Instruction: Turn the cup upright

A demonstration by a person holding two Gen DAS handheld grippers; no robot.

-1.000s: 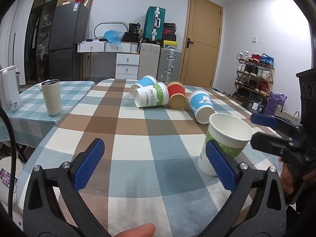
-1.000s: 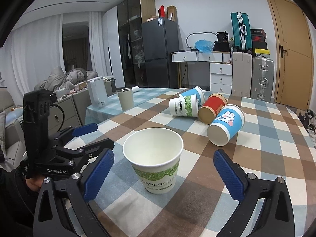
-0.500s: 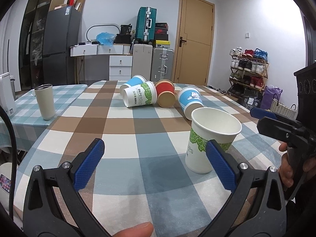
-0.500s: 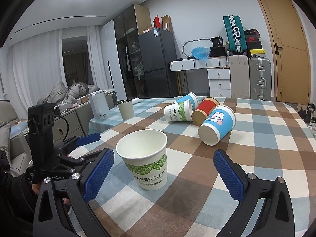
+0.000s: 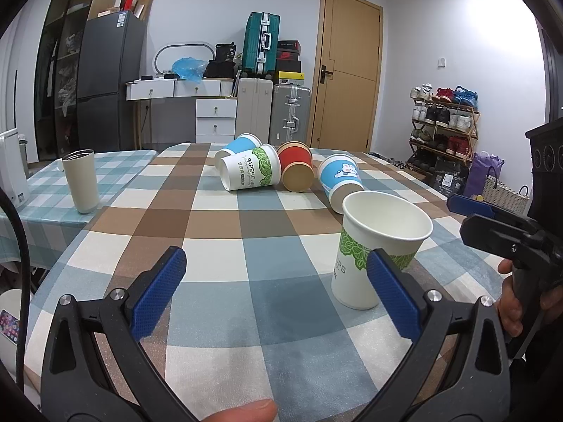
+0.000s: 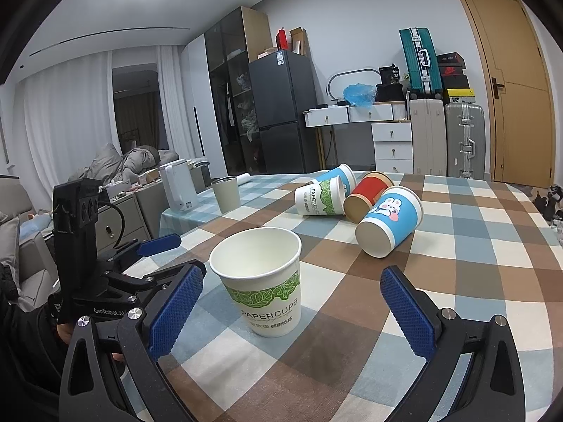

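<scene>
- The checked surface (image 6: 457,281) fills the foreground of a cluttered living room.
- Nearest, the green-leaf cup (image 6: 262,283) stands upright, mouth up; over the past second both views have pulled back from it.
- Right gripper (image 6: 292,311) and left gripper (image 5: 276,293) have jaws spread wide, grasping nothing.
- Beyond that cup, four cups (image 6: 388,225) lie tipped, likely next.

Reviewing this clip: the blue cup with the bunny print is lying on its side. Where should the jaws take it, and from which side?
Grip the blue bunny cup across its mid-body, coming down from above. It lies with its mouth toward the right gripper, both side walls exposed; the red cup beside it crowds a low sideways approach.
</scene>
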